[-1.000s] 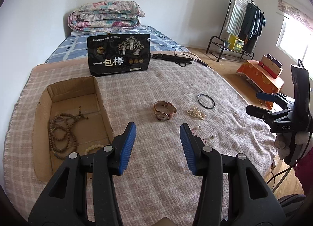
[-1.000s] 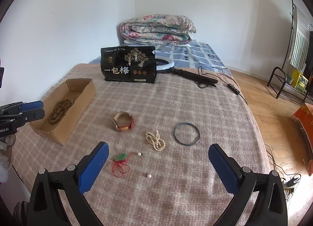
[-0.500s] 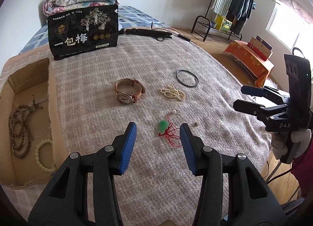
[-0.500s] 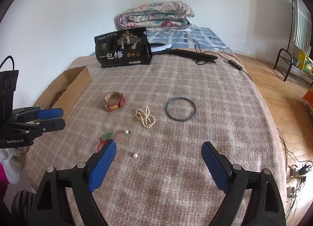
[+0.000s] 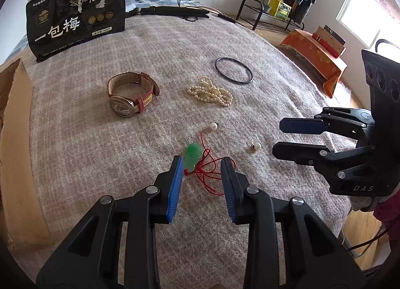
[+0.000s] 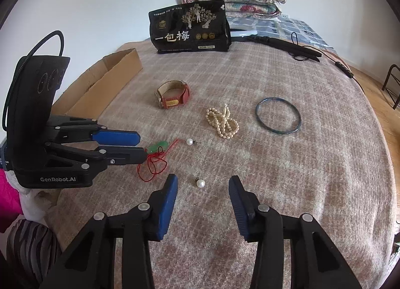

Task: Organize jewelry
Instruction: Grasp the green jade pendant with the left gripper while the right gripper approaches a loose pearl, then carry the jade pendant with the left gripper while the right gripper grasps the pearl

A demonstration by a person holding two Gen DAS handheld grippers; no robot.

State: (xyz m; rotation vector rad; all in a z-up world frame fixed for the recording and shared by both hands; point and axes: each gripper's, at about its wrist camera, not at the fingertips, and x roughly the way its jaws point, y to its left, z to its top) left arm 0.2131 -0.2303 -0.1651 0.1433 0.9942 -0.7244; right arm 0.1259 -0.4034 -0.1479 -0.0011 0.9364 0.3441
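At the far left sits my box (image 6: 110,81), where I take it the jewelry goes; from these angles its inside is hidden, so I cannot tell what already lies in it. Everything else I see is loose on the blanket (image 6: 287,176), so I judge most of the sorting is left.

Left to right: the watch (image 5: 131,95) on its side, near the box. Then the pendant (image 5: 192,155), green on a tangled red cord, which my left gripper (image 5: 201,164) straddles with fingers apart, nothing pinched yet; the green piece is just beside the left pad. It looks like the next pick. One pearl stud (image 5: 213,126) lies just beyond it, and the other stud (image 6: 200,183) sits between the spread fingers of my right gripper (image 6: 202,186), also released, holding nothing. Further right are the pearl strand (image 6: 222,122) and the bangle (image 6: 277,119), well apart from both grippers.

Whether either gripper's tips touch the blanket I cannot tell. The studs' posts are tiny, and the cord's loops partly vanish under the left gripper in the right view.
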